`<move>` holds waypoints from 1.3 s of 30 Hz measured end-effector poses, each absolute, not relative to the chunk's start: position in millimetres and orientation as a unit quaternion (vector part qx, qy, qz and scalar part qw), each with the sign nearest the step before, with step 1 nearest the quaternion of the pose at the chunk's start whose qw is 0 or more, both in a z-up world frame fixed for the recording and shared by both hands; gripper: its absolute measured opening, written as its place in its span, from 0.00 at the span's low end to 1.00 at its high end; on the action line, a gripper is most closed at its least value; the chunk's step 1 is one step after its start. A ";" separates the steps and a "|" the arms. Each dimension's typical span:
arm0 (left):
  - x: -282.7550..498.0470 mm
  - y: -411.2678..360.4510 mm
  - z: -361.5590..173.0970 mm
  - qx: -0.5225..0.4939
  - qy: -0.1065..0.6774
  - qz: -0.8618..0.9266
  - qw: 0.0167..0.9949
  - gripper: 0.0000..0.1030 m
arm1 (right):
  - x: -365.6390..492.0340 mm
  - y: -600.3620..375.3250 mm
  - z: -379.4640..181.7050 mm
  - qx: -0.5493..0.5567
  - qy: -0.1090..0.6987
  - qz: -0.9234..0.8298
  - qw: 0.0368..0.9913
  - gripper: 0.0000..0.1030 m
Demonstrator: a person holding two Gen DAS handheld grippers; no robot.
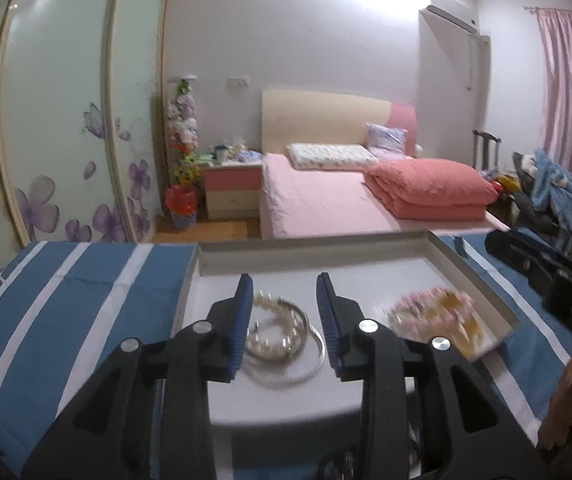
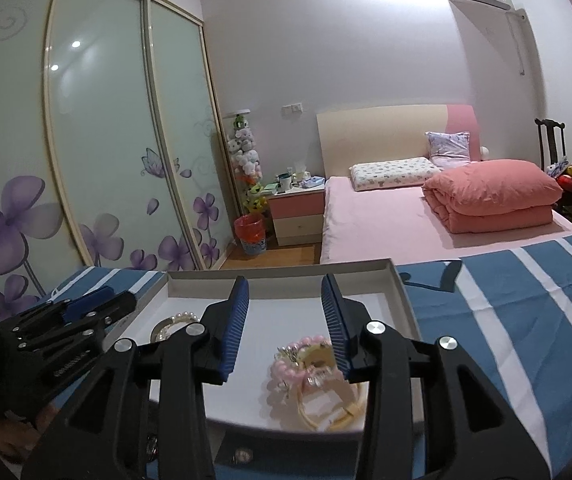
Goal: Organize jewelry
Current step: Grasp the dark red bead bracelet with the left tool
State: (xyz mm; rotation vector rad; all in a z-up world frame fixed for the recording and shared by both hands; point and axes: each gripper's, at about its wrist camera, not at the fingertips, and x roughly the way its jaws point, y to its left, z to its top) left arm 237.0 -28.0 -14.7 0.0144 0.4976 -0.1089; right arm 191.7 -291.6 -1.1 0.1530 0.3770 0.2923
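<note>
A shallow white box (image 1: 221, 254) (image 2: 402, 292) lies on a blue and white striped cloth. In it on the left lie a white pearl bracelet (image 1: 286, 330) (image 2: 181, 317) and silver bangles (image 1: 318, 354). On the right lie a pink bead bracelet (image 1: 430, 308) (image 2: 286, 372) and cream bangles (image 2: 326, 412). My left gripper (image 1: 284, 292) is open above the pearl pile. My right gripper (image 2: 286, 292) is open above the pink pile. The left gripper also shows in the right wrist view (image 2: 85, 308). Neither holds anything.
The striped cloth (image 1: 65, 292) (image 2: 526, 312) covers the surface around the box. Behind are a pink bed (image 1: 326, 200), a bedside table (image 1: 229, 188), a red bin (image 2: 250, 234) and a flowered wardrobe (image 2: 97, 152). A dark box edge (image 2: 245, 456) sits under the white box.
</note>
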 end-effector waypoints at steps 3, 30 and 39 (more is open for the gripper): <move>219.4 -27.8 -21.0 0.021 0.272 -0.091 0.958 0.40 | 178.2 -292.7 -1.0 0.069 0.193 0.146 0.968 0.38; 204.6 -64.9 -81.8 0.100 0.418 -0.153 0.890 0.08 | 154.3 -305.0 -19.8 0.093 0.224 0.161 0.957 0.38; 191.4 17.8 -78.1 0.063 0.426 -0.057 0.901 0.08 | 155.9 -290.6 -25.7 0.067 0.253 0.185 0.947 0.38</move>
